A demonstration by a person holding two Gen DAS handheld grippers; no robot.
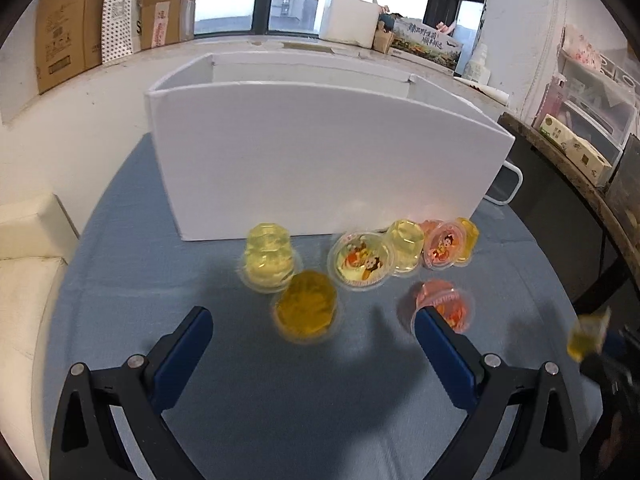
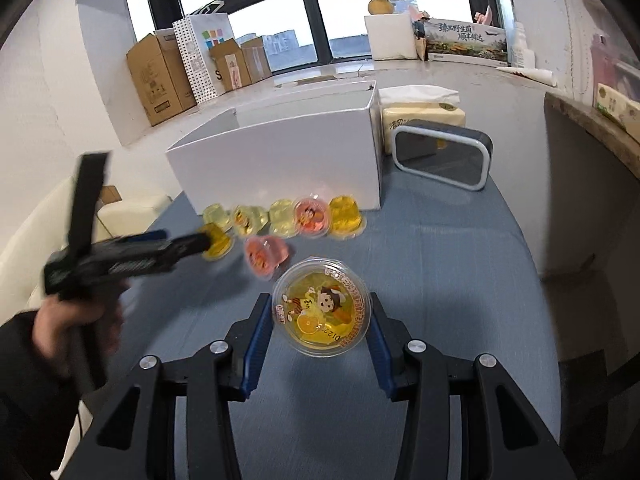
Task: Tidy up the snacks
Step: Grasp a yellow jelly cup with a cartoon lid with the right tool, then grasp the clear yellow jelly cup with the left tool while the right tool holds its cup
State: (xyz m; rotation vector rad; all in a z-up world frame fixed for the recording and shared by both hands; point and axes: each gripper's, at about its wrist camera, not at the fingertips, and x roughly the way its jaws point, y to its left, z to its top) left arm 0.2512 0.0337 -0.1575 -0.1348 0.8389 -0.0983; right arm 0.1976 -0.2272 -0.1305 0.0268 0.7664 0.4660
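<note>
Your right gripper [image 2: 322,330] pinched a yellow jelly cup [image 2: 322,312]; your left gripper [image 1: 314,332] stood spread near loose cups [image 1: 360,258], white box [image 1: 320,156] blocking the far side.

Lying in front of the one white box [image 1: 320,152]: seven jelly cups [image 1: 306,306], five yellow, two pink. Sitting farther from the box: one eighth jelly cup [image 2: 322,312], yellow.

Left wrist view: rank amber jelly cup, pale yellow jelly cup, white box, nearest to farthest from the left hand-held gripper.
1. Amber jelly cup, just ahead of the open left hand-held gripper, centre.
2. Pale yellow jelly cup, behind it, slightly left.
3. White box, at the back.
</note>
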